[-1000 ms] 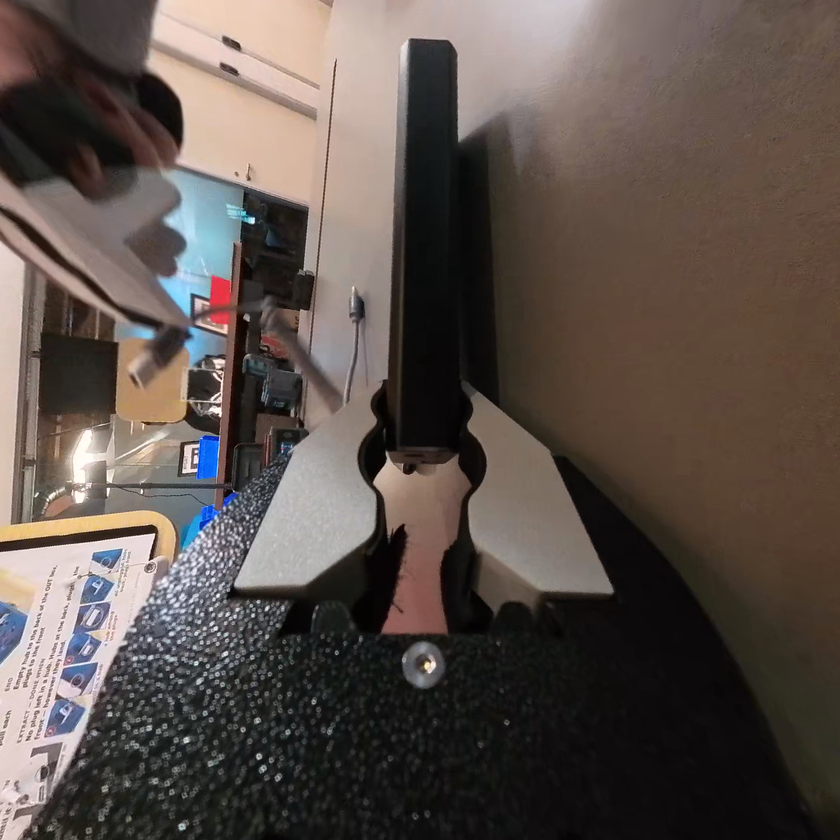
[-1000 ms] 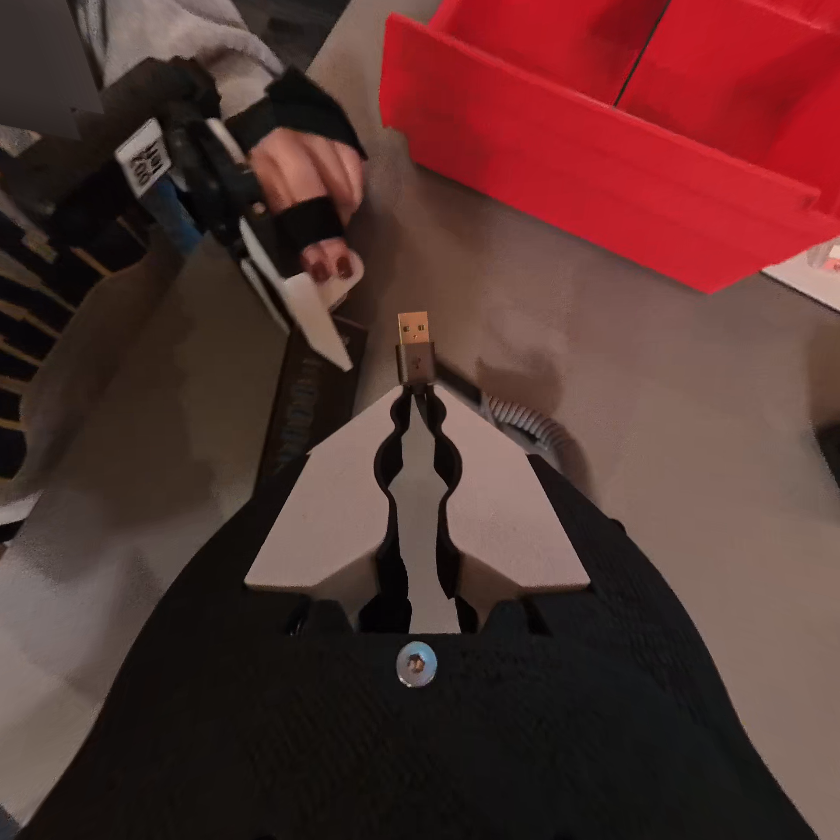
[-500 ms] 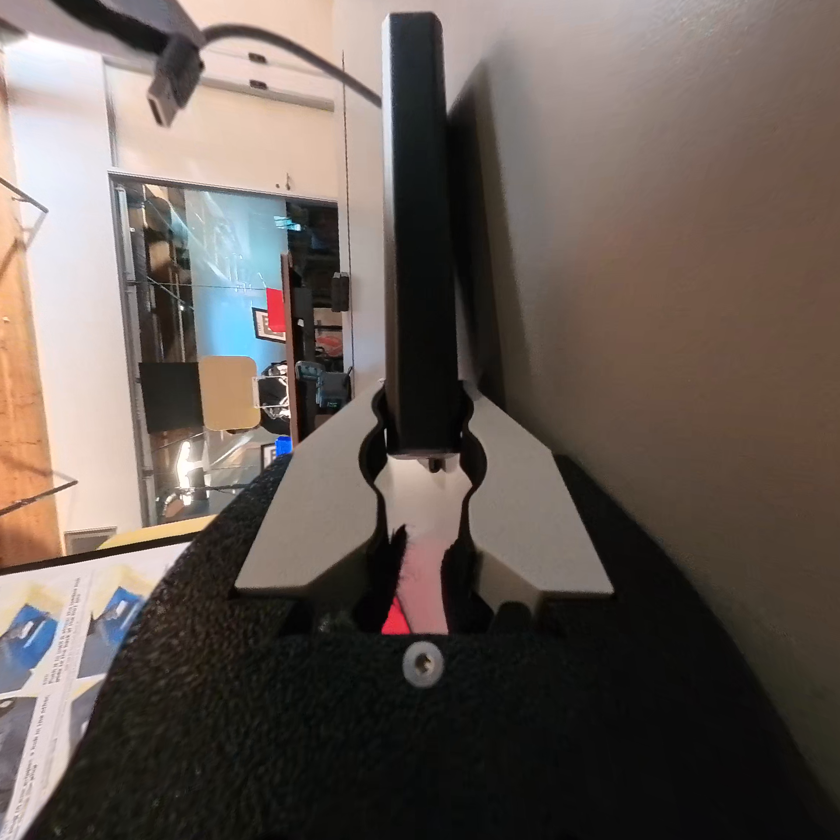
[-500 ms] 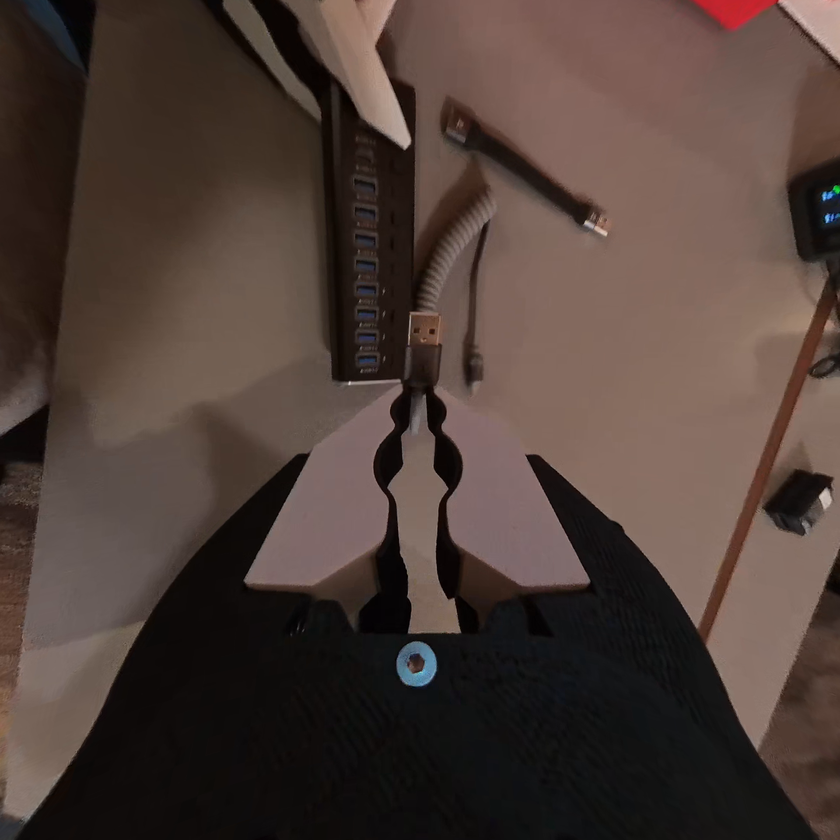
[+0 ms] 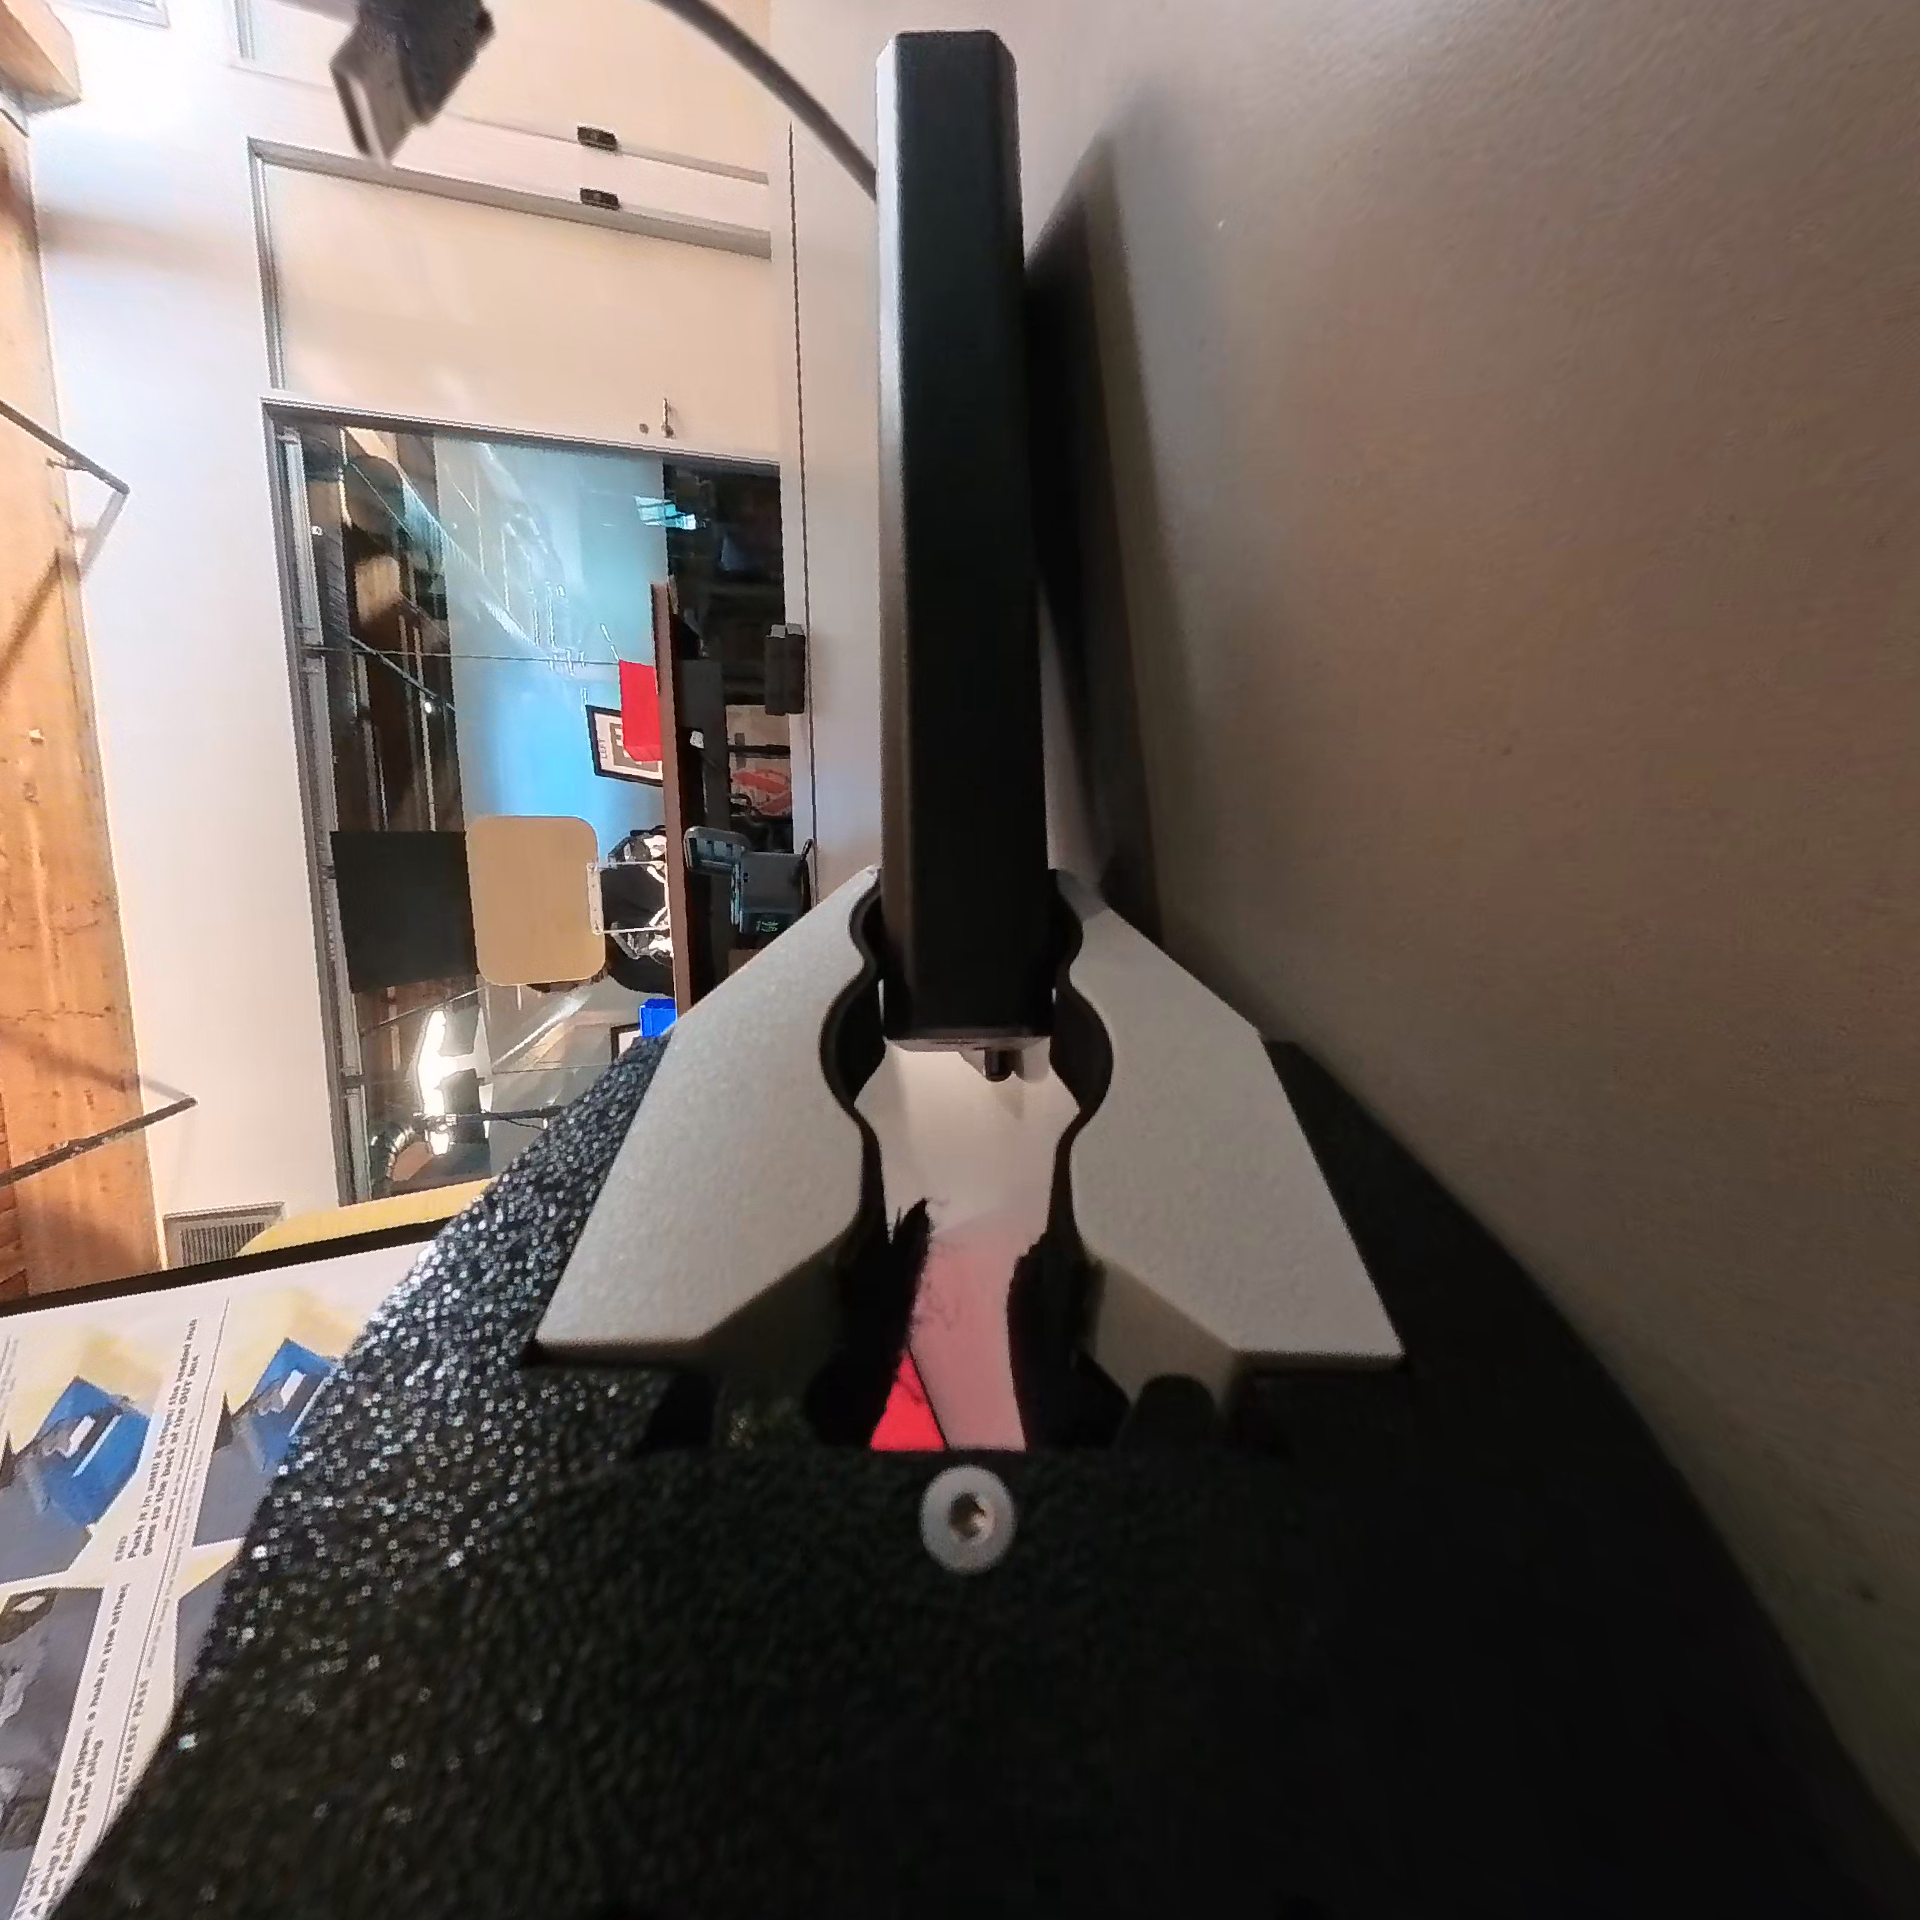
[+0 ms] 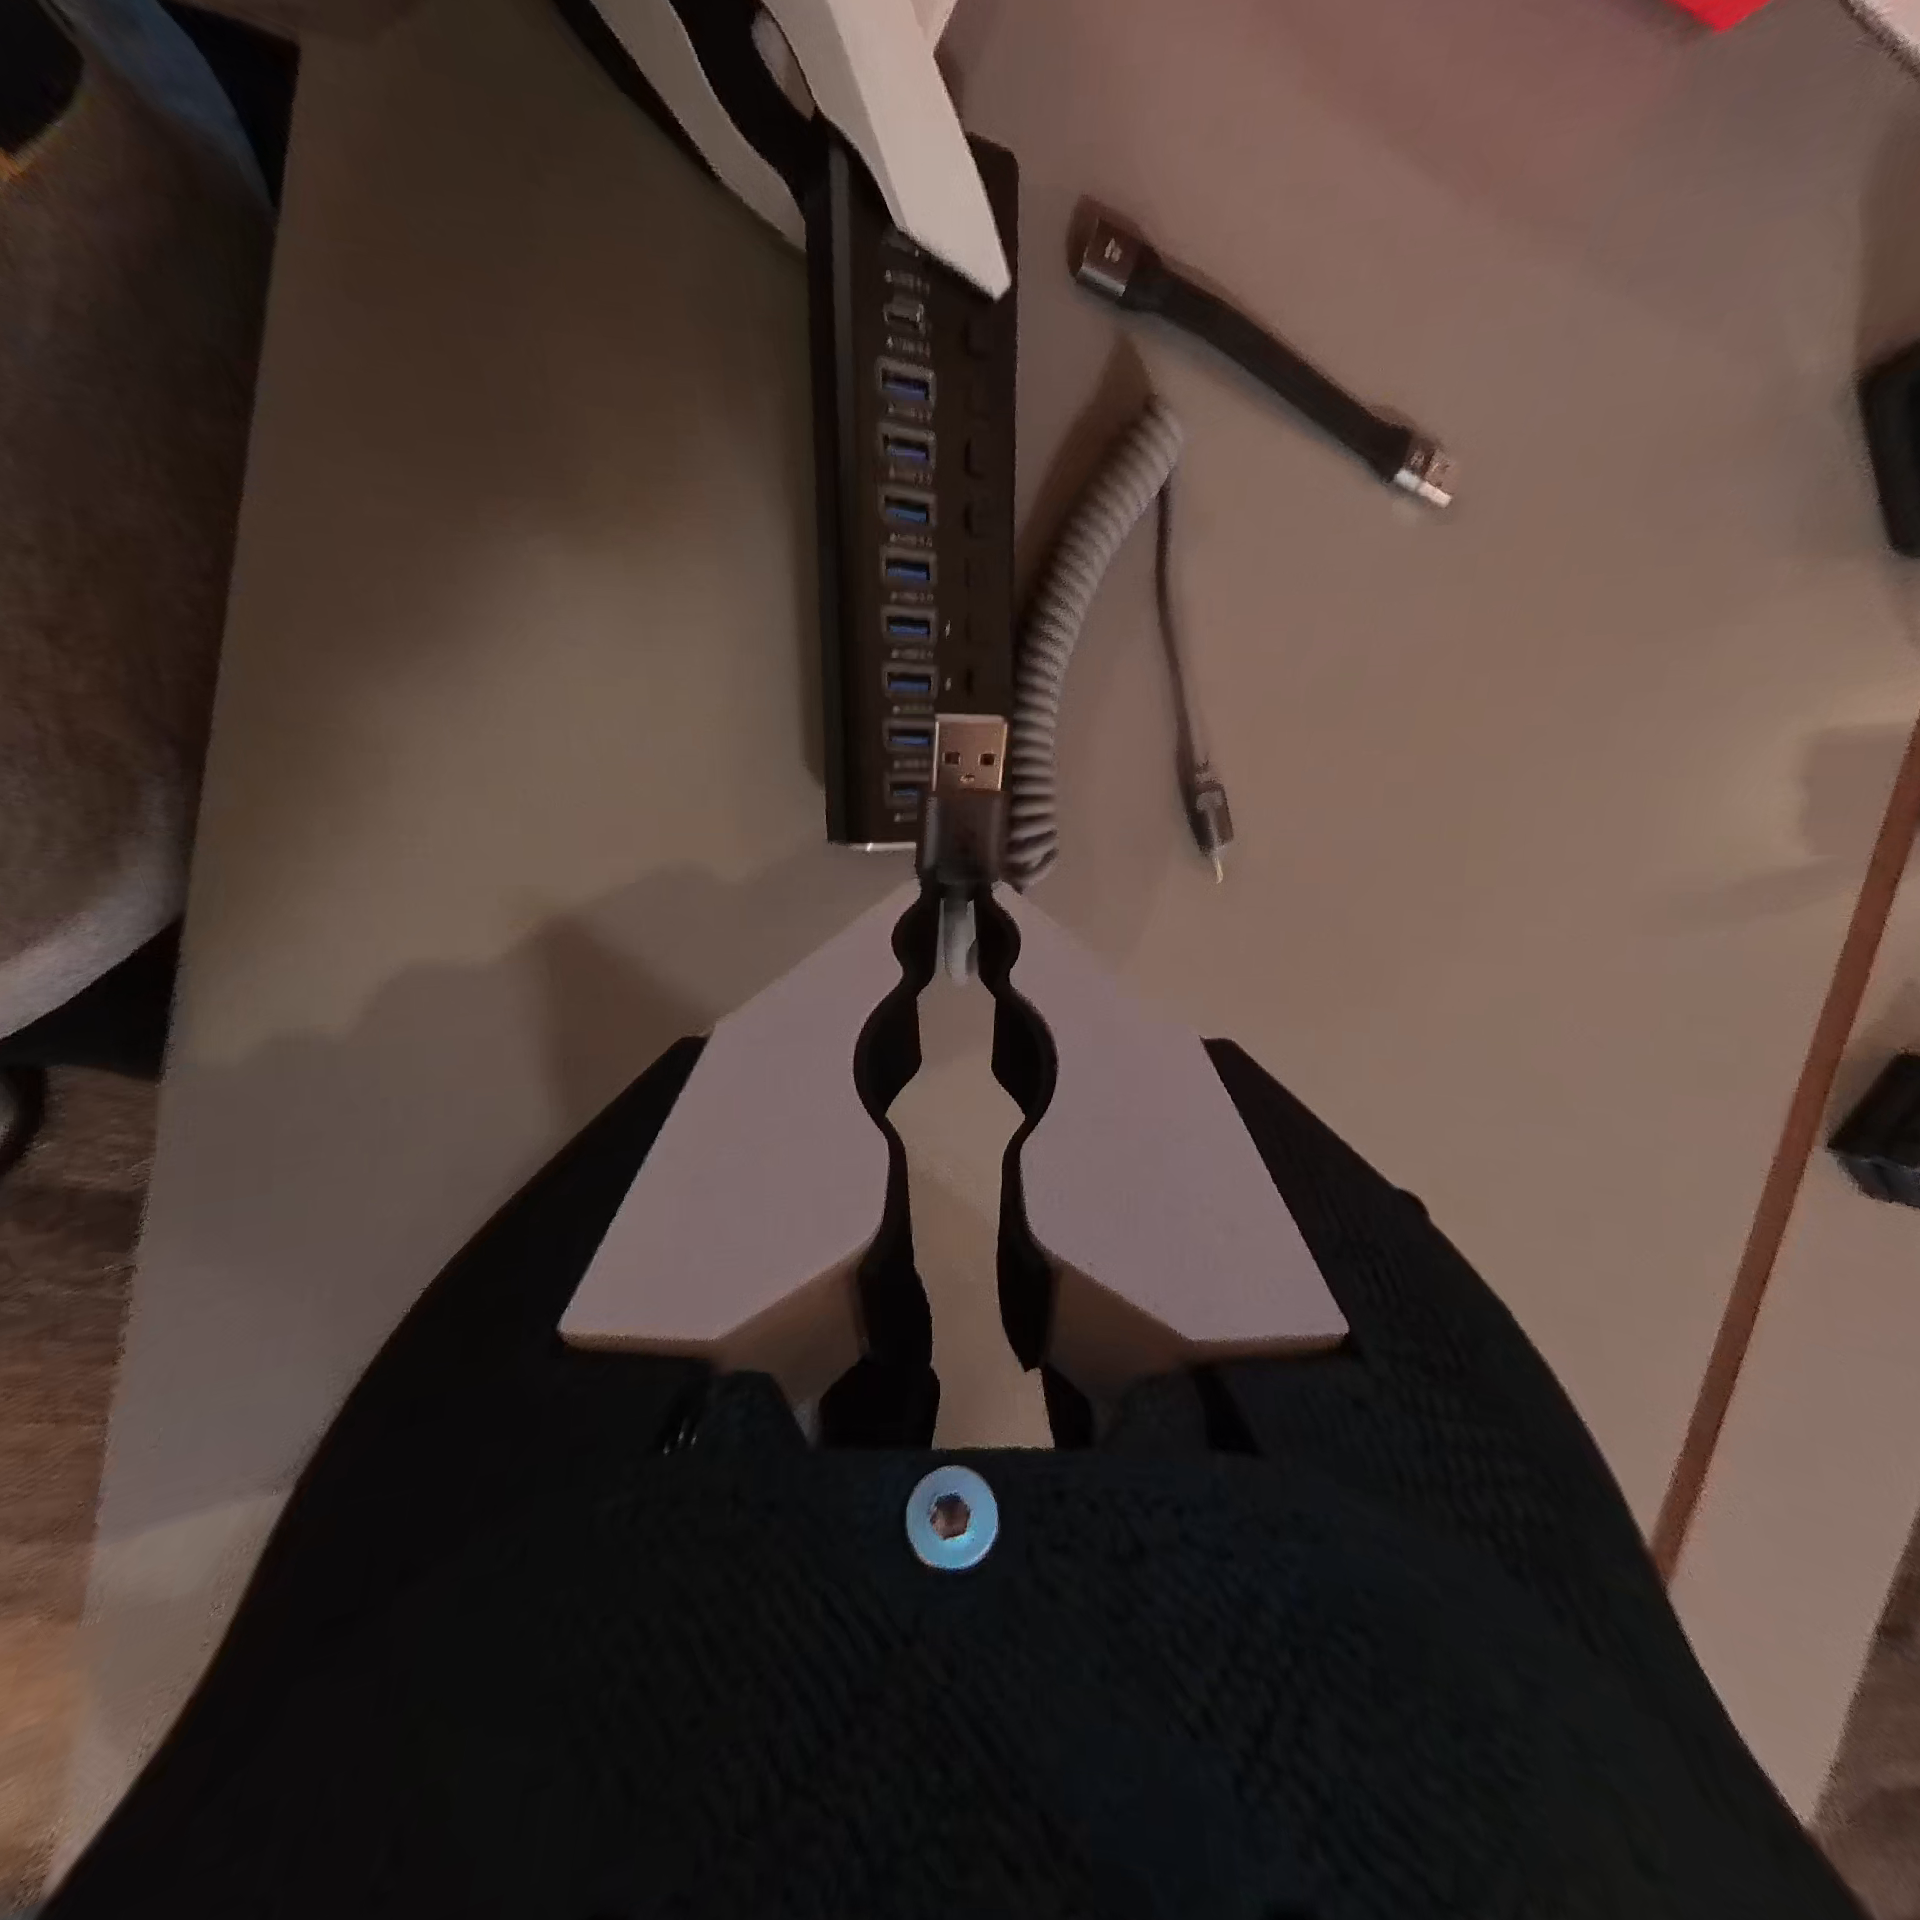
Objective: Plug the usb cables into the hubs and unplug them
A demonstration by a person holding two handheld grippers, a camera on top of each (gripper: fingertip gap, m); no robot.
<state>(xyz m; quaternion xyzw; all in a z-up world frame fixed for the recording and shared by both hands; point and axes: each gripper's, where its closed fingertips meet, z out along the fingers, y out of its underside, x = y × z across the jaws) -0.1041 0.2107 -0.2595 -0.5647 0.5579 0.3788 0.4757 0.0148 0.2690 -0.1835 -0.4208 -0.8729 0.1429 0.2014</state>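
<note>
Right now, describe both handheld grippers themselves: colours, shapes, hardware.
Both look alike. The left gripper and the right gripper each have a black, rough-textured body that curves wide toward the camera, with one silver hex-socket screw at its centre. Each carries two pale grey, wedge-shaped fingers that taper to the tips. Their inner edges are wavy and lined with black padding. No cables, markings or sleeves show.

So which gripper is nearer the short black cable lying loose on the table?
Right, as far as I can tell. The right gripper hovers over the table near the short black cable; the left gripper clamps the USB hub's far end.
</note>
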